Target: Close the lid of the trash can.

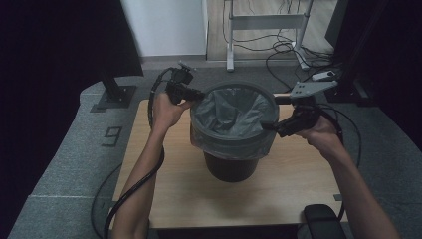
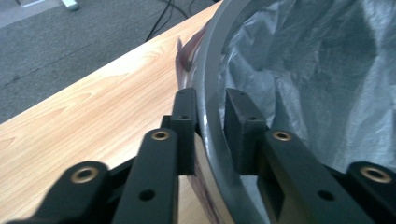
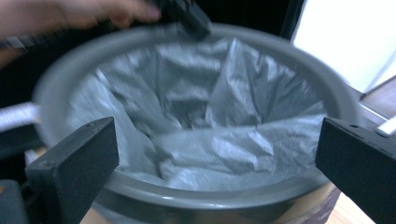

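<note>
1. A dark bin (image 1: 231, 164) stands upright near the middle of a wooden table (image 1: 164, 194); a grey ring (image 1: 234, 133) sits round its top, and a crumpled grey liner (image 1: 234, 112) hangs inside, its edge folded over the outside below the ring.
2. The left gripper (image 1: 195, 95) reaches the bin's left rim from the person's left hand (image 1: 166, 110); in the left gripper view its jaws straddle the ring (image 2: 208, 93), one pad outside and one inside, closed down on it with the liner (image 2: 317, 79) just past the inner pad.
3. The right gripper (image 1: 276, 113), held in the right hand (image 1: 323, 135), sits at the bin's right rim; in the right gripper view its jaws stand wide apart, one to each side of the near rim (image 3: 196, 196), gripping nothing, though the picture is blurred.
4. Beyond the table lie a grey carpet (image 1: 74, 149) and loose cables (image 1: 278, 52); a black cable (image 1: 134, 189) trails along the left forearm.
</note>
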`<state>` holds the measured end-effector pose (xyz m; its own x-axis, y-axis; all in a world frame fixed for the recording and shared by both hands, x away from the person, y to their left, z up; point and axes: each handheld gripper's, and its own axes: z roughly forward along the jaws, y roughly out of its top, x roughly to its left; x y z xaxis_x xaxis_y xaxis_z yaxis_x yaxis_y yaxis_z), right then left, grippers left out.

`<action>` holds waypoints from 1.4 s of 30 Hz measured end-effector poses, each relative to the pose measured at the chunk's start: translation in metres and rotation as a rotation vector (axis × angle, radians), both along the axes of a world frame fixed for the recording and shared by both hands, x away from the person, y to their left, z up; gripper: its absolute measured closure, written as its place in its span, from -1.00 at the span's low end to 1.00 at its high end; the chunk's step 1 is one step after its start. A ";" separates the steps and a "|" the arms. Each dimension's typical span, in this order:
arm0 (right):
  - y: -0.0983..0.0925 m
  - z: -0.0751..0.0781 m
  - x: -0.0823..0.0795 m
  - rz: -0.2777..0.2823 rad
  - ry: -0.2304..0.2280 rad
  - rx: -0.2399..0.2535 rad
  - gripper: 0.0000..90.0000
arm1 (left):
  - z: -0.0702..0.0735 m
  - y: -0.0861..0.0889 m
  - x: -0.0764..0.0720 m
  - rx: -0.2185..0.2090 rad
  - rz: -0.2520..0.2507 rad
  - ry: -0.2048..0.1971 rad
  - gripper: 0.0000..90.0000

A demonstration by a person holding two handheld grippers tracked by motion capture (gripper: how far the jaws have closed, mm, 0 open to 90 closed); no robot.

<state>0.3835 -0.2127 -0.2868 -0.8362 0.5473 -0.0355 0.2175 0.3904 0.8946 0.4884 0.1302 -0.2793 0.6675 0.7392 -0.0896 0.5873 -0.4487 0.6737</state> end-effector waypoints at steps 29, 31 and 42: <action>-0.011 -0.031 0.000 -0.010 -0.024 0.126 -0.88 | -0.012 0.003 -0.002 -0.035 0.009 0.004 0.52; -0.014 -0.028 -0.003 -0.028 -0.036 0.124 -0.88 | -0.014 0.009 -0.001 -0.061 0.007 -0.015 0.24; -0.050 -0.017 -0.015 -0.134 -0.041 0.053 -1.00 | -0.008 0.045 -0.020 -0.160 -0.043 -0.133 -0.34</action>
